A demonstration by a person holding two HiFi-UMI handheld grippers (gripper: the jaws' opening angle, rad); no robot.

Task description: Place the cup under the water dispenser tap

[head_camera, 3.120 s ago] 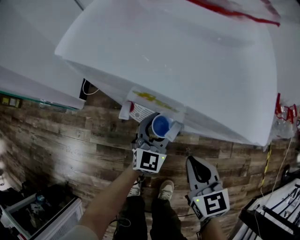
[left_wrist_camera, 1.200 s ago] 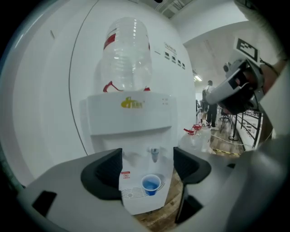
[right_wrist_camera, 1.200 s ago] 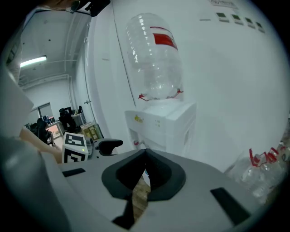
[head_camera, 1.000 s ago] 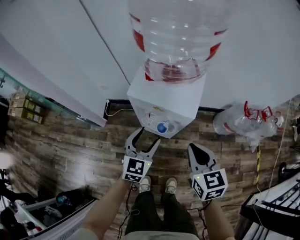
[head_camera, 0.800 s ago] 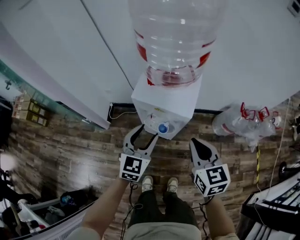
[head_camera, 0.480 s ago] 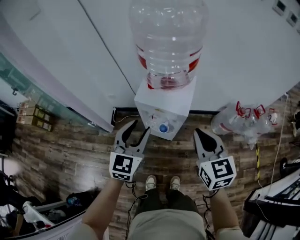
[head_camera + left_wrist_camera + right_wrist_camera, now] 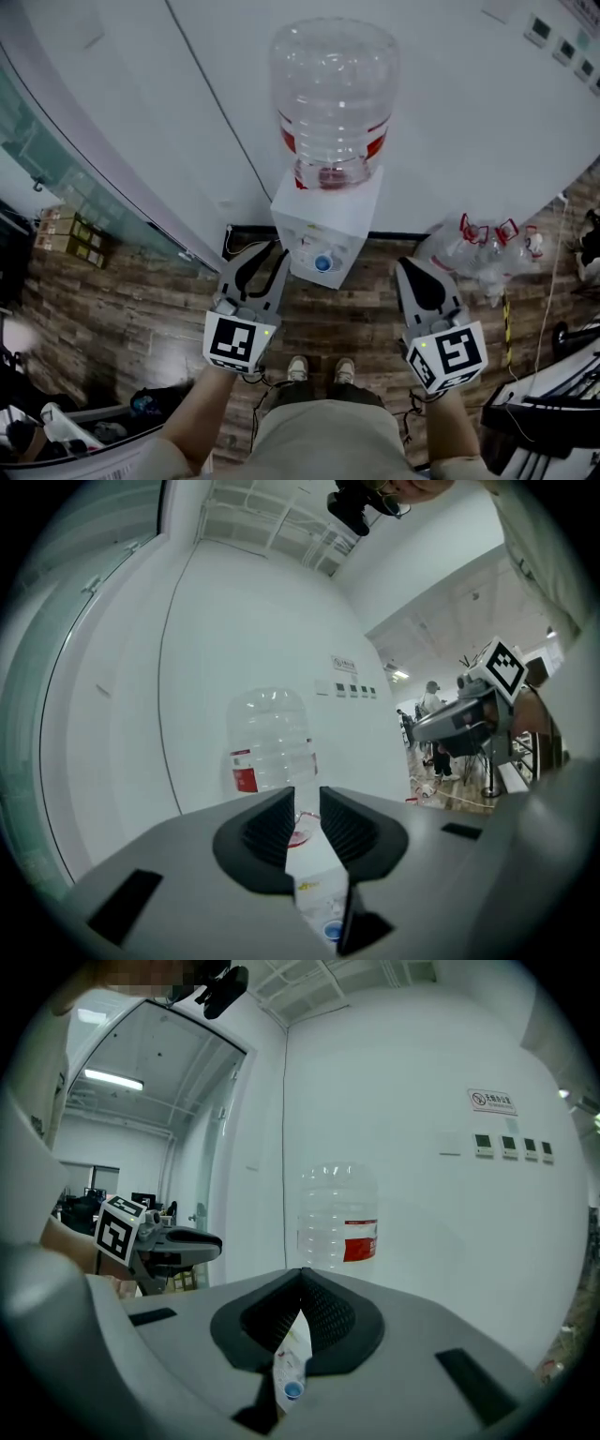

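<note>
Grey jaws of the left gripper (image 7: 275, 251) are closing to a narrow gap with nothing between them; the right gripper (image 7: 405, 263) has its jaws together, empty. Just past both, the blue cup (image 7: 323, 263) sits under the tap of the white water dispenser (image 7: 345, 212), below its clear bottle (image 7: 333, 94).
</note>
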